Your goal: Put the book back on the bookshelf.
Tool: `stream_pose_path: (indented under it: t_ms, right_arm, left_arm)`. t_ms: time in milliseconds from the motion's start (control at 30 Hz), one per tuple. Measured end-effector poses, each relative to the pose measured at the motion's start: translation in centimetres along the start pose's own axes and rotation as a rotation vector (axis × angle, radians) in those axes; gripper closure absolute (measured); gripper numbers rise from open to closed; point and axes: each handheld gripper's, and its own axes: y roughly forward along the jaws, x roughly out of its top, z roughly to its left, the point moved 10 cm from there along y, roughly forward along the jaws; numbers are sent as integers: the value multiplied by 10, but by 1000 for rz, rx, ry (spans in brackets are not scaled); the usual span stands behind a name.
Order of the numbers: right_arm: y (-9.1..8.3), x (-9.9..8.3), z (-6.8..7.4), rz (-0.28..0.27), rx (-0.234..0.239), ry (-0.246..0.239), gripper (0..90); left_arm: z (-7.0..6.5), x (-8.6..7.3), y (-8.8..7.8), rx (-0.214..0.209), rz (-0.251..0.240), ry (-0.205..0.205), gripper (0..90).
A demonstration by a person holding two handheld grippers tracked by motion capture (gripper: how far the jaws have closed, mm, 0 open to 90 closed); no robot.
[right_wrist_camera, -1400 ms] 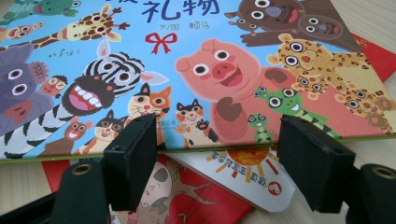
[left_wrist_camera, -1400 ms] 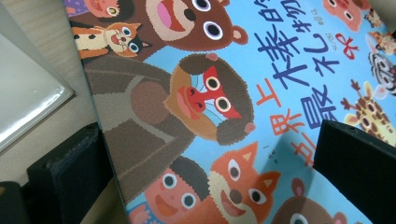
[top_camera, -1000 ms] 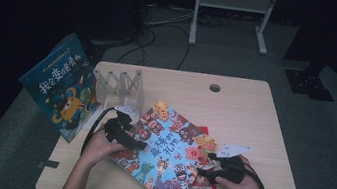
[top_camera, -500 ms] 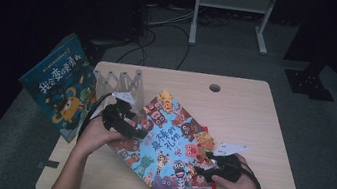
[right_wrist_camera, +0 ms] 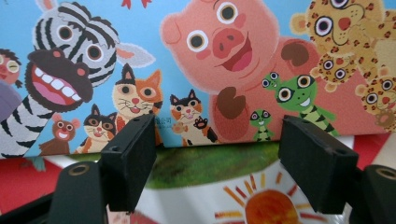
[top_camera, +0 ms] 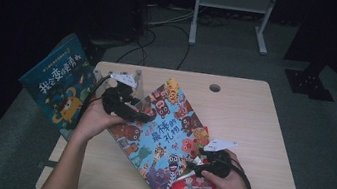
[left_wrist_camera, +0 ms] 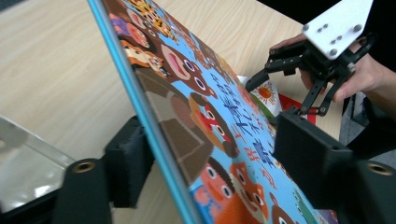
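Two jaws of the left gripper (top_camera: pixel 145 117) have been closing around the animal book's (top_camera: pixel 165 139) lifted edge; the right gripper's (top_camera: pixel 194 165) stand apart.

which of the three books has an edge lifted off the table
The animal-faces book in the middle: the left gripper has its edge between its jaws, tilted up. The red book lies flat beneath it; the blue book hangs over the table's left edge.

A blue book (top_camera: pixel 56 89) leans off the left edge of the wooden surface (top_camera: pixel 248 119), beside a clear rack (top_camera: pixel 134 80).
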Motion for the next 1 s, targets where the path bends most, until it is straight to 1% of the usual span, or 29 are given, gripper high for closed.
stream_pose_path:
  t_ms: [67,100,133,200,233,300,367,433,500,533,633,733,767,800,833,867,933,967,1000]
  right_arm:
    - [3,2,1,-13,-6,0,265]
    - [3,2,2,-11,-6,4,267]
    - [4,3,2,-14,-8,4,269]
    - [5,4,4,-19,-10,8,275]
    - [6,4,4,-20,-15,10,275]
    - [8,6,6,-27,-21,13,277]
    - [9,7,6,-30,-28,6,281]
    - [9,7,8,-28,-31,13,281]
    - [10,8,8,-31,-36,7,286]
    - [10,8,9,-30,-35,14,287]
    - [12,9,11,-34,-41,11,280]
    - [12,9,11,-40,-44,14,280]
    - [12,10,11,-44,-45,11,280]
    - [12,9,11,-44,-45,12,281]
    - [12,9,11,-46,-46,7,282]
    - [12,10,11,-47,-47,6,282]
    - [13,9,11,-42,-53,-1,288]
    - [14,9,12,-43,-63,-16,297]
    - [15,9,12,-46,-61,-12,304]
  left_arm:
    - [-2,5,-3,-5,2,9,358]
    - [-3,7,-4,-4,4,16,378]
    - [-3,9,-5,-6,9,16,397]
    - [-3,12,-6,6,22,15,422]
    - [-2,12,-7,8,27,10,437]
    - [-1,13,-6,-4,37,-5,466]
    - [0,13,-6,-2,47,-6,481]
    - [0,15,-6,-2,49,-24,499]
    - [0,16,-6,1,74,-27,525]
    - [0,17,-6,6,84,-29,536]
    - [0,20,-6,6,93,-44,564]
    - [-4,21,-2,-17,131,-59,580]
    - [-5,20,0,-24,153,-59,584]
    - [-7,20,2,-27,177,-58,592]
    - [-7,19,3,-14,196,-52,602]
    - [-7,21,3,-12,198,-58,613]
    - [-6,24,2,-21,190,-86,644]
    - [-5,26,1,-24,189,-91,660]
    - [-6,28,0,-31,191,-96,672]
